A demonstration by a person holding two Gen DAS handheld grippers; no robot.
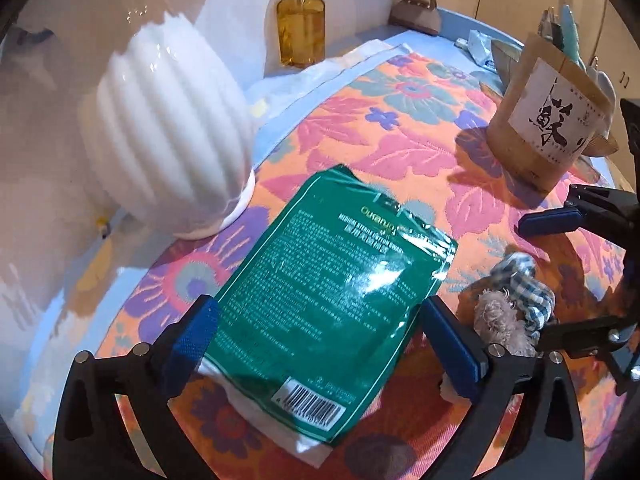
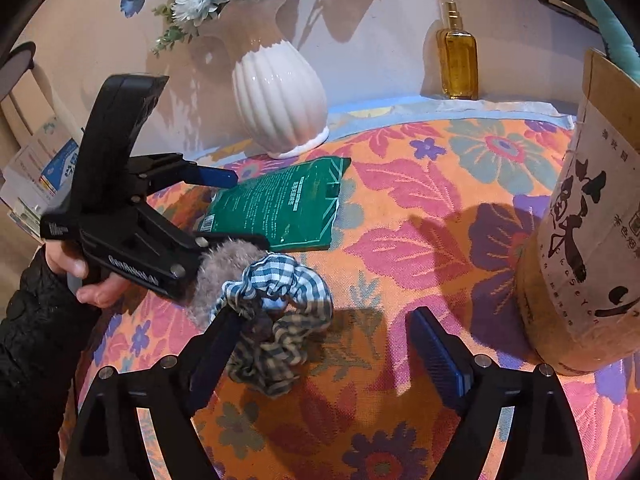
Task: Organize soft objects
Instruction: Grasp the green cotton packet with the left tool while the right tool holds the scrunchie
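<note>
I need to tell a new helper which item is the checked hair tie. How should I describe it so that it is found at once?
Start at the white ribbed vase at the back of the flowered cloth, then come forward past the flat green packet. Just in front of the packet lies the checked scrunchie, against a fuzzy grey-brown one. It alone is gathered gingham fabric, part blue-and-white, part dark-and-tan.
</note>
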